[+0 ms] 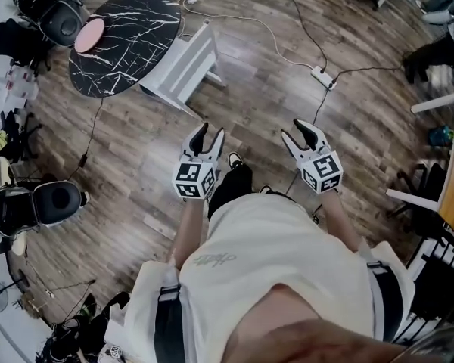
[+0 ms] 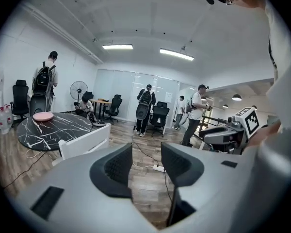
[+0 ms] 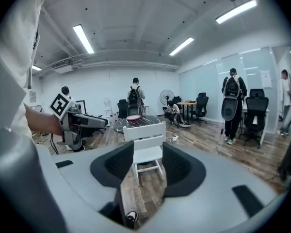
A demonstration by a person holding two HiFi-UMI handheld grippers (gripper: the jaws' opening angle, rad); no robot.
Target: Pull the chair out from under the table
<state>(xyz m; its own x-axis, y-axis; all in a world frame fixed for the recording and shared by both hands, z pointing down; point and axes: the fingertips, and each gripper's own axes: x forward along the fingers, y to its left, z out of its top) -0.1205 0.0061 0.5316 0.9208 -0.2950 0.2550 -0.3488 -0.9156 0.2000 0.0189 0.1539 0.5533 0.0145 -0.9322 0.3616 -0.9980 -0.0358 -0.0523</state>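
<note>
1. The step in hand looked like the approach. The white chair (image 1: 185, 66) stood tucked against the round black table (image 1: 129, 51), well apart from both claws.
2. The left gripper (image 1: 212, 131) and the right gripper (image 1: 296, 131) each had jaws apart and held nothing (only floor and the far chair showed between them).
3. The next move probably called for reaching the chair's backrest and closing on its top rail.
4. A power strip (image 1: 322, 76) and its cables lay on the floor between, a likely snag. A pink plate (image 1: 89, 35) sat on the table.
</note>
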